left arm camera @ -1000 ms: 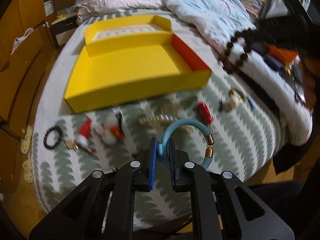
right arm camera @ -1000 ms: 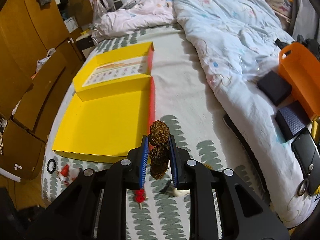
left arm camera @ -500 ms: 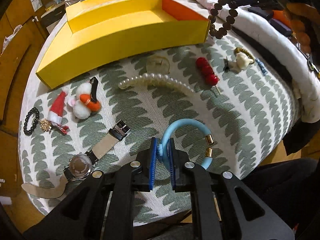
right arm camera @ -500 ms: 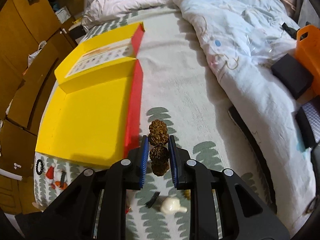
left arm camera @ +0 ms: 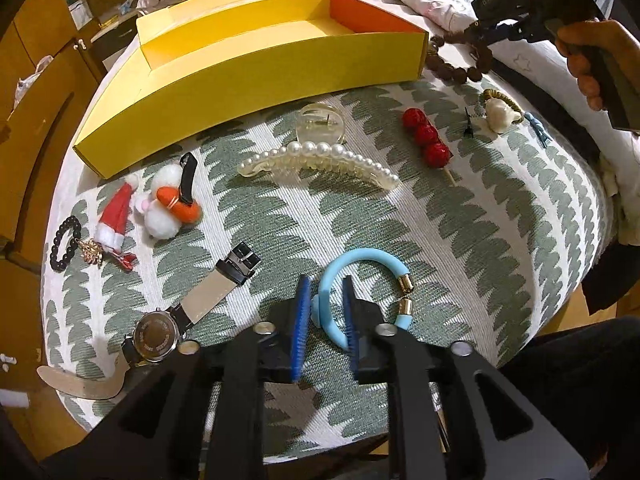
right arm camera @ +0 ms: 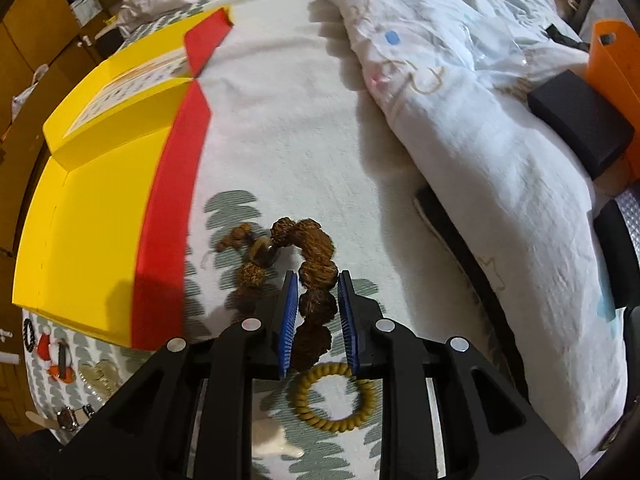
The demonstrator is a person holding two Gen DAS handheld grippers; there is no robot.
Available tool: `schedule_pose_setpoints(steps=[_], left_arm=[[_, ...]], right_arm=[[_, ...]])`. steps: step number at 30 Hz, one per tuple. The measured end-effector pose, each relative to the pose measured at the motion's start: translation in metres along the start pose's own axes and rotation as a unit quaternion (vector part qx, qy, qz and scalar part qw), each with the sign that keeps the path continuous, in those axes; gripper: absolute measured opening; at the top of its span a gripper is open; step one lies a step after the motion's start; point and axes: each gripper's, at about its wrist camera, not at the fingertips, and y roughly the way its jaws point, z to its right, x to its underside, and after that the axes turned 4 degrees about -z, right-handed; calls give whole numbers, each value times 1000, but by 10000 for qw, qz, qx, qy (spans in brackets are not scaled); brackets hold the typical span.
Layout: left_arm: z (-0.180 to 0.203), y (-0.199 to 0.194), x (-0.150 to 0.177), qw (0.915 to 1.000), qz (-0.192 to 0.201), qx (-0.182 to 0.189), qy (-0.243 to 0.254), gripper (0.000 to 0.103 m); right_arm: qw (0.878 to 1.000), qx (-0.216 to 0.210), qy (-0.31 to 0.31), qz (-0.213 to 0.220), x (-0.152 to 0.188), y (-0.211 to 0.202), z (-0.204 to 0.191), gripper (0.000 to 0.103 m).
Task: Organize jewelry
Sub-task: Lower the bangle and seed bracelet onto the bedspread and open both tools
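Right at my left gripper (left arm camera: 325,318) the blue pads sit a little apart with the light blue bangle (left arm camera: 362,284) between them, and I can't tell whether they pinch it or it simply lies on the leaf-print bedspread (left arm camera: 472,216). Over at my right gripper (right arm camera: 317,322) the pads bracket the brown bead bracelet (right arm camera: 314,276), small gaps on both sides, so I can't say it's gripped; the far beads trail on the sheet just beside the box's red end. Under that gripper lies a mustard coil hair tie (right arm camera: 334,398). Further out from the left side: a wristwatch (left arm camera: 160,338), a pearl hair claw (left arm camera: 320,162), red berries on a stick (left arm camera: 426,136), a Santa hat clip (left arm camera: 114,218). Beyond them sits the yellow box (left arm camera: 256,68), front compartment open and bare inside as far as I see, and the back one holds a printed card (right arm camera: 128,88).
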Motion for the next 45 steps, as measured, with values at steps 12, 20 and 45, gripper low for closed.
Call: schedule_pose_setpoints(steps=[12, 20, 45], left_arm=[[2, -14, 1, 9991, 353, -213, 17, 59], [-1, -34, 1, 9964, 734, -416, 15, 70], [-76, -92, 8, 9809, 1367, -990, -968, 97]], right_arm=[[9991, 252, -65, 324, 0, -12, -10, 24], [9975, 265, -196, 629, 14, -43, -27, 25], [9976, 105, -414, 546, 100, -78, -76, 47]])
